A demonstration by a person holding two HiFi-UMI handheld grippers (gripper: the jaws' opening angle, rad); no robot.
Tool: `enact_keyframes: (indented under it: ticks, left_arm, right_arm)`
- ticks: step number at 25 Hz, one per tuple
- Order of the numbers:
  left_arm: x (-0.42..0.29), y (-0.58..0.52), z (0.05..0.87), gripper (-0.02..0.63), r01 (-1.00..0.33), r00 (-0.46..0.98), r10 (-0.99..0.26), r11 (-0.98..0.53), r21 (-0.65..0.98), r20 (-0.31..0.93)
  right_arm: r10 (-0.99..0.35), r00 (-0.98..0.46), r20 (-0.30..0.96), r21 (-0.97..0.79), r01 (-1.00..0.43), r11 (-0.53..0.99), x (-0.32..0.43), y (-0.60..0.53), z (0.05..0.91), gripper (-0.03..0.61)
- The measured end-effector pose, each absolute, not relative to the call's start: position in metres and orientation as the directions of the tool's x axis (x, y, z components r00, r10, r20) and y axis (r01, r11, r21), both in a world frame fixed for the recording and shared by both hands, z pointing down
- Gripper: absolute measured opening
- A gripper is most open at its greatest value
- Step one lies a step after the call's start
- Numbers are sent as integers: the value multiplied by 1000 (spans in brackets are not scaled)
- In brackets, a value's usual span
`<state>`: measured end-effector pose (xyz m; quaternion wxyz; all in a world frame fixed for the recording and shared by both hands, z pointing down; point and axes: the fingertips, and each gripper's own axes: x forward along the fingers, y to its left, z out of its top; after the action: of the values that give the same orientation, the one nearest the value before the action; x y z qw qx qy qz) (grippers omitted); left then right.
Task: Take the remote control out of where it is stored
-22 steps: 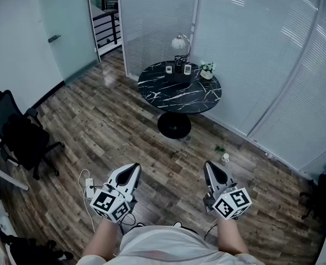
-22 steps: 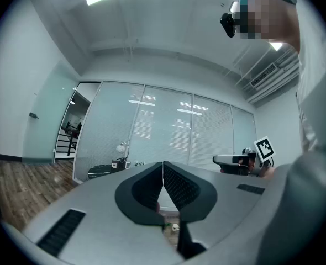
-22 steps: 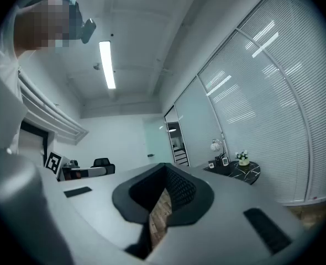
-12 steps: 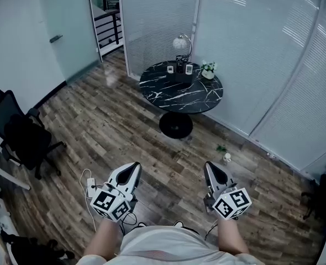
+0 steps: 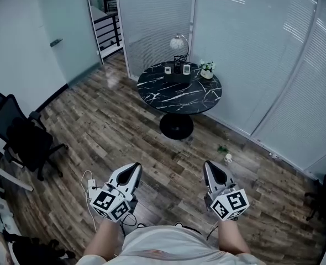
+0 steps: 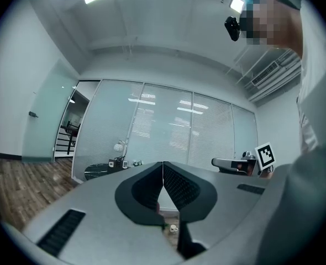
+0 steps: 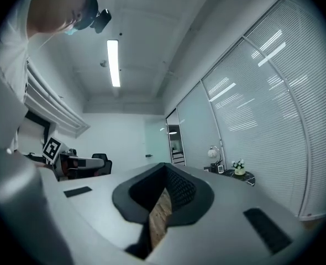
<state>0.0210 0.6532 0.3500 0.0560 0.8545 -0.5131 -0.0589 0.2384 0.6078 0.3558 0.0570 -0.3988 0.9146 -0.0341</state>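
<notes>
The left claw [image 5: 132,171] and the right claw [image 5: 210,171] are held level side by side in front of the person's waist, both pointing across the room; each has its jaws closed tip to tip with nothing between them, which suits carrying them during an approach, not a grasp; neither is near anything it could take.

Well apart from them, by the wall of slatted glass panels [image 5: 251,48], stands the round black white-veined marble desk [image 5: 179,95]; its small things are grouped at the far edge against the glass, leaving the near side bare, probably so that they stay out of the way: a globe-shaped silver lamp [image 5: 178,42], a small white-flowered potted plant [image 5: 207,69], a dark upright holder [image 5: 178,69] and two small pale blocks flanking it.

The remote control is too small to make out from here; my judgement is that it sits in or beside that dark holder, since nothing else in the room looks like storage for it.

The task seems barely begun; the brown wood-plank floor [image 5: 113,131] between person and desk must be crossed first, and a claw opened only once the holder is within reach.
</notes>
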Motion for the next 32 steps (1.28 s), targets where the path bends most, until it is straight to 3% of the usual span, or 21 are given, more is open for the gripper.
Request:
enact_keyframes:
  ticks: [14,24,32]
  left_arm:
    - [82,608,365,11,-884,451,-892,-448,130,-7]
    - [72,532,369,11,-869,477,-878,-476,134,-29]
    - [28,457,367,11,-849,508,-861,-505,156,-19]
  right_arm:
    - [-608,-788,-92,-53,-606,794,272,573,362,11]
    - [-654,-750,-93,-93,-648,756,274,506,365,11]
    - [-681,-727,-88,-123,-671,731,232,436,356,11]
